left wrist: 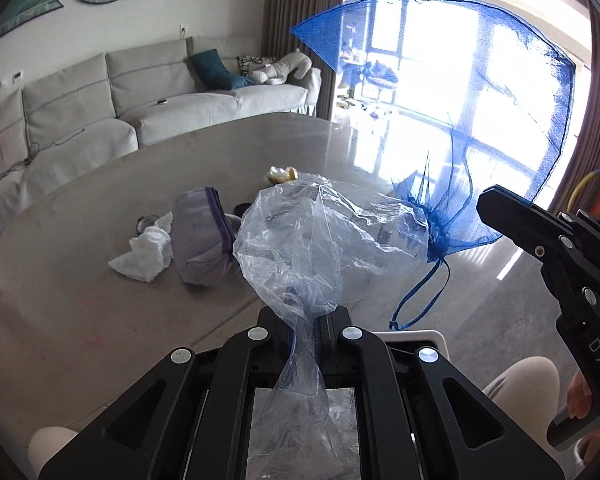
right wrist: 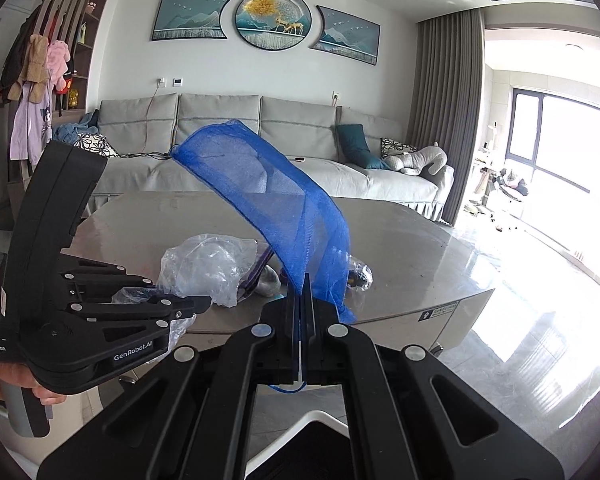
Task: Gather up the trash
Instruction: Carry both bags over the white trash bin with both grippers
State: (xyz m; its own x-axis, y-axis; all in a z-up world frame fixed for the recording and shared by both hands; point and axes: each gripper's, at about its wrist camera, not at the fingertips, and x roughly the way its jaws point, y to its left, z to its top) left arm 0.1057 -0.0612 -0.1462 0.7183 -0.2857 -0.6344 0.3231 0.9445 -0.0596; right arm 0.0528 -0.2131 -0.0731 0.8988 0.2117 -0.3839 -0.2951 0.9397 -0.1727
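- The left gripper [left wrist: 305, 320], black with two fingers, is closed on a crumpled clear plastic bag [left wrist: 320, 232]; the neck of the bag is squeezed between the two pads, and the rest puffs out in front of them above the table.
- The right gripper [right wrist: 302, 300], of the same black kind, is closed on a blue mesh drawstring pouch [right wrist: 284, 196]. The thin net is pinched between the pads and rises up and to the left from them.
- A loop of the pouch's blue cord [right wrist: 290, 389] hangs out behind the right fingers.
- In the left wrist view the blue pouch [left wrist: 480, 100] hangs in front of the bright window, and its gathered mouth is just beside the clear bag, at its right side.
- The grey oval table [left wrist: 80, 260] carries more rubbish: a crumpled white paper tissue [left wrist: 148, 252], a pale purple soft pouch with a dark purple edge [left wrist: 200, 236] just beside it, and a small yellowish scrap [left wrist: 281, 174] farther back.
- Both held things are in the air over the near edge of the table, near each other.
- A hand [right wrist: 4, 376] holds the grey handle of the left gripper, at the left edge of the right wrist view.
- A light grey sofa [right wrist: 260, 128] stands behind the table, against the white wall.
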